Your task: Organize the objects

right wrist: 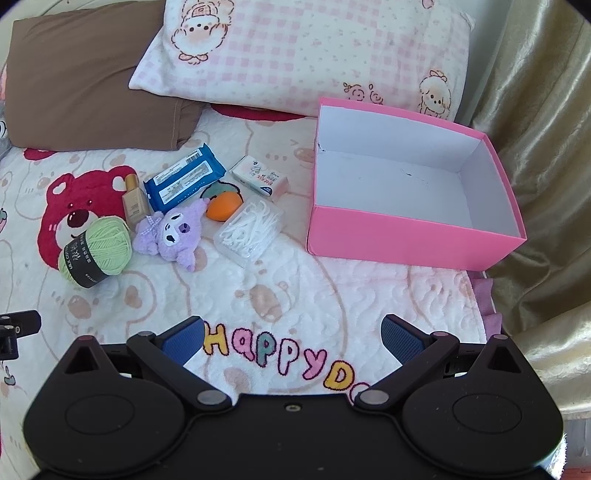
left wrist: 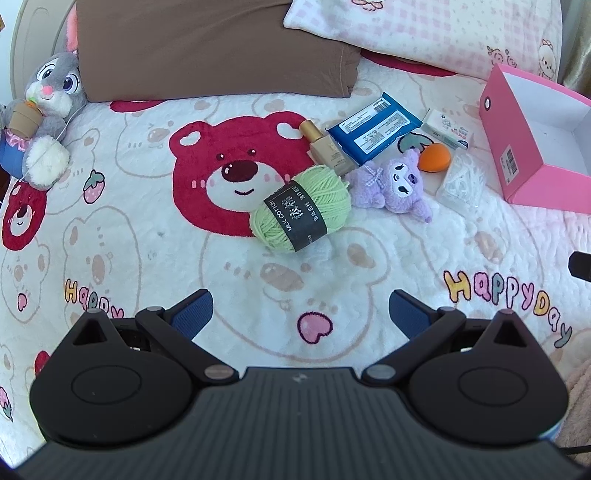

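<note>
On the bear-print blanket lie a green yarn ball [left wrist: 301, 206] [right wrist: 96, 250], a purple plush toy [left wrist: 395, 184] [right wrist: 170, 232], a beige bottle [left wrist: 327, 147] [right wrist: 133, 201], a blue wipes pack [left wrist: 373, 131] [right wrist: 183, 181], an orange sponge [left wrist: 435, 158] [right wrist: 223, 206], a small white pack [left wrist: 447, 129] [right wrist: 259, 178] and a clear box of floss picks [left wrist: 460, 181] [right wrist: 248, 230]. An empty pink box [left wrist: 517, 144] [right wrist: 413, 236] stands to their right. My left gripper [left wrist: 301, 314] hangs open, short of the yarn. My right gripper [right wrist: 291, 338] is open too, nearer than the pink box.
A brown pillow [left wrist: 214, 48] [right wrist: 88, 92] and a pink checked pillow [left wrist: 424, 33] [right wrist: 306, 55] lie at the head of the bed. A grey rabbit plush [left wrist: 48, 110] sits far left. A gold curtain [right wrist: 535, 184] hangs along the bed's right edge.
</note>
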A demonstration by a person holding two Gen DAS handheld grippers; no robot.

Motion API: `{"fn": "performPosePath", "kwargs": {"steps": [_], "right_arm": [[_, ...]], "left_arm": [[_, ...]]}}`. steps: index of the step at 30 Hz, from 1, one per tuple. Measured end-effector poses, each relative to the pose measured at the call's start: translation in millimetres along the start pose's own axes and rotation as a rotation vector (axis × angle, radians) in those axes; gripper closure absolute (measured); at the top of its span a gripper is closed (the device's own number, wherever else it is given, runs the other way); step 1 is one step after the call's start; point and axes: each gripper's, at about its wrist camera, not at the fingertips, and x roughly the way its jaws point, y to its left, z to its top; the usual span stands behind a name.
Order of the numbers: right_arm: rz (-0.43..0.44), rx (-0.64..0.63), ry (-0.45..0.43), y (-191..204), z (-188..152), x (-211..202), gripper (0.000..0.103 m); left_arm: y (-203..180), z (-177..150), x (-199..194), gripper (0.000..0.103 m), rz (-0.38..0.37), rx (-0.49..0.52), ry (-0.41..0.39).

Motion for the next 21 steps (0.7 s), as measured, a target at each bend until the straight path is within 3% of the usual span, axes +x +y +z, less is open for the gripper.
{"fn": "performPosePath", "kwargs": {"steps": [11, 17, 21], "right_arm": [[-0.003, -0.005, -0.002, 0, 0, -2, 0.000], [-0.011, -0.014, -0.022, 2, 1, -10, 0.000], [0.010, -0.034, -0.064, 10, 3, -18, 0.000]], "left_arm": [[10, -1, 1, 0.000, 0.027, 0.017, -0.013], [16, 1, -7, 0.000, 0.111, 0.096, -0.027], [27, 8, -17, 0.000, 0.113, 0.144, -0.050]]}}
